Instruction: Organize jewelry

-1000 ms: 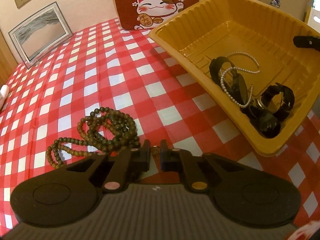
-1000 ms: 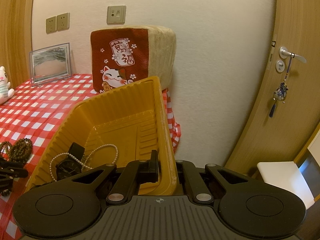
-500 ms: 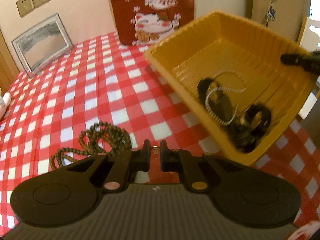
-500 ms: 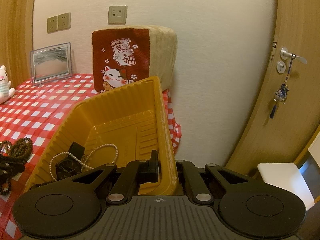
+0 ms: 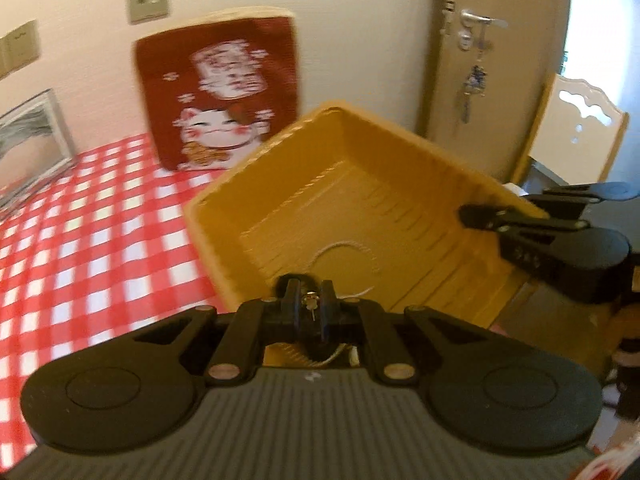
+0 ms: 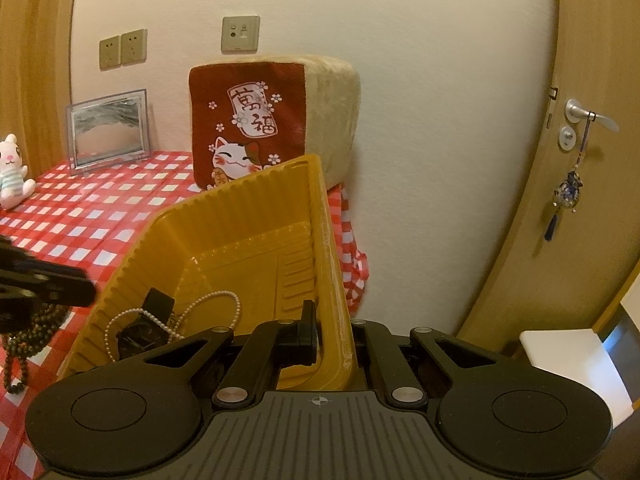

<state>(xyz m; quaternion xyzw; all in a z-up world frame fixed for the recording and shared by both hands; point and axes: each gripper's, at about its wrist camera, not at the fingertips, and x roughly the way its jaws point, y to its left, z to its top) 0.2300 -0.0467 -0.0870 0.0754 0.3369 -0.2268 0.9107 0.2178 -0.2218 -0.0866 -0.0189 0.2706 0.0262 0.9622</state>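
Note:
A yellow plastic tray [image 6: 240, 240] stands tilted on the red-checked tablecloth [image 6: 100, 216]. My right gripper [image 6: 332, 328] is shut on its near rim and shows in the left wrist view as the right gripper [image 5: 516, 220] clamped on the tray's right rim. Inside the tray lie a pearl necklace [image 6: 208, 308] and a black watch [image 6: 140, 338]. My left gripper [image 5: 310, 300] is shut on a small metal part and cord of the dark bead necklace [image 6: 36, 324]. The beads dangle beneath the left gripper [image 6: 60, 286] just left of the tray.
A red lucky-cat cushion [image 6: 256, 128] leans on the wall behind the tray, with a framed picture [image 6: 108, 132] and a plush toy [image 6: 12, 168] further left. The table ends just right of the tray. Beyond it are a wooden door [image 6: 580, 160] and a pale chair [image 5: 576, 132].
My left gripper has risen and swung right over the tray's near wall. The bead necklace has left the cloth and now hangs from it. The right gripper and tray have stayed still.

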